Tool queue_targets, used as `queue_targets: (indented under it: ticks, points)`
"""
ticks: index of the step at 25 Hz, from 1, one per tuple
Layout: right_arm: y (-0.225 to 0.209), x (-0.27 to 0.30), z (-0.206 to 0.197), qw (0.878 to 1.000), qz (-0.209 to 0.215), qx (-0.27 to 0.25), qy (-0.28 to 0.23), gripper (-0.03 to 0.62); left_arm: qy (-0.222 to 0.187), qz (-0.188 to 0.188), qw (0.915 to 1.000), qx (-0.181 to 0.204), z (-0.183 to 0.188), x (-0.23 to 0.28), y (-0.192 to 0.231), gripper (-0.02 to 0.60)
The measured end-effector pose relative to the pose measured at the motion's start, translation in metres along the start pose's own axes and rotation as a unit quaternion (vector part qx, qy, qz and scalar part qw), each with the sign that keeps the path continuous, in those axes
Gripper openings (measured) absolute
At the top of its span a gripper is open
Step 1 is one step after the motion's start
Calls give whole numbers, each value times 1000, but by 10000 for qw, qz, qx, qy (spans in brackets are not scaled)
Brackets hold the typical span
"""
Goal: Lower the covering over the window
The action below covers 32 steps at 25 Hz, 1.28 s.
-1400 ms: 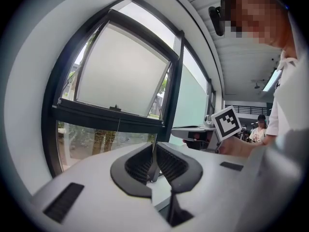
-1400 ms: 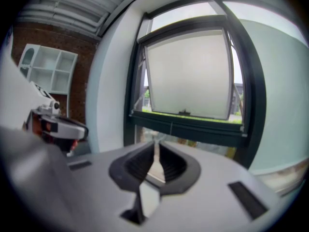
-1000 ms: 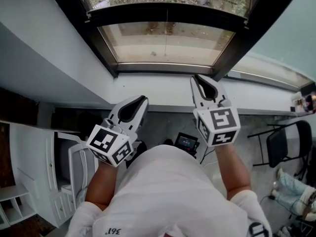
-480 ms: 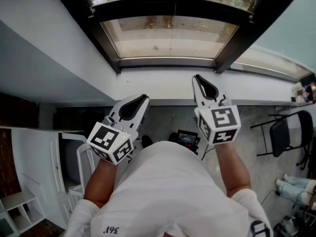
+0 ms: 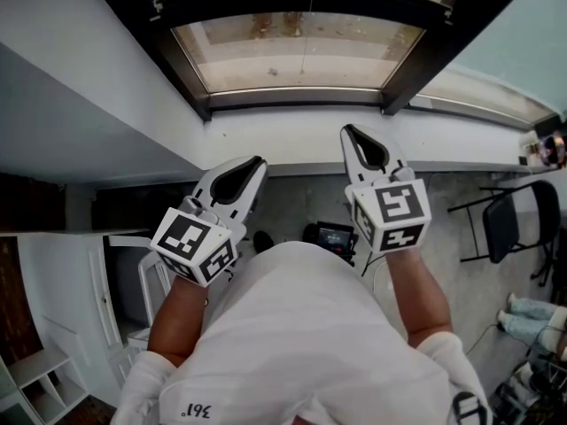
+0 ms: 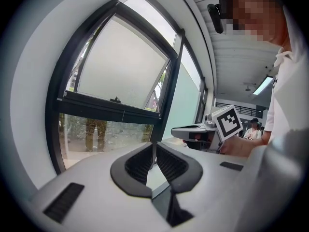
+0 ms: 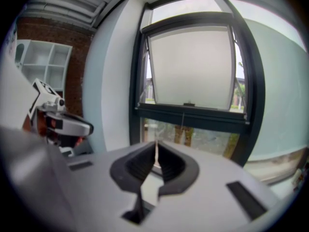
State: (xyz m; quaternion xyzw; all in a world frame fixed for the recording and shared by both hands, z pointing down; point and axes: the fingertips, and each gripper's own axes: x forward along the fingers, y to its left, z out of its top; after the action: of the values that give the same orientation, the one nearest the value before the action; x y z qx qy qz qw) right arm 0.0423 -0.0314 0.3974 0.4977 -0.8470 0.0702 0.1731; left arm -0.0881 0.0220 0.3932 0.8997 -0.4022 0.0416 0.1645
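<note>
The window (image 5: 297, 56) has a dark frame, and a pale roller blind (image 7: 190, 69) (image 6: 120, 62) covers its upper part. A thin pull cord (image 7: 182, 116) (image 5: 306, 56) hangs from the blind's bottom bar. Below it runs the white sill (image 5: 283, 144). My left gripper (image 5: 257, 159) (image 6: 154, 146) is held short of the sill, shut with nothing in it. My right gripper (image 5: 347, 129) (image 7: 156, 146) reaches over the sill's front edge. Its jaws are closing, the tips almost meet, and nothing shows between them. Both grippers are well below the cord.
A white wall (image 5: 80, 87) flanks the window on the left and a frosted pane (image 5: 496, 51) on the right. On the floor below are a black chair (image 5: 505, 224), a small device (image 5: 335, 237), white shelving (image 5: 35, 370) and someone's legs (image 5: 532, 312).
Both grippers have crept slightly forward toward the sill. The right jaws have drawn closer together. The left jaws look the same.
</note>
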Motion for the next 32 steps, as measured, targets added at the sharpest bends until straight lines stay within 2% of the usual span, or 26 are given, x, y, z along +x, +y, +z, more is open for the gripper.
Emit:
queue_targets:
  ticks: [14, 32]
  points:
    - [2, -5, -7, 10000, -6, 19, 94, 23, 105, -144, 9998, 17, -6, 6, -9, 43]
    - [5, 7, -5, 9993, 145, -261, 216, 21, 148, -168, 9997, -58, -5, 20, -7, 43]
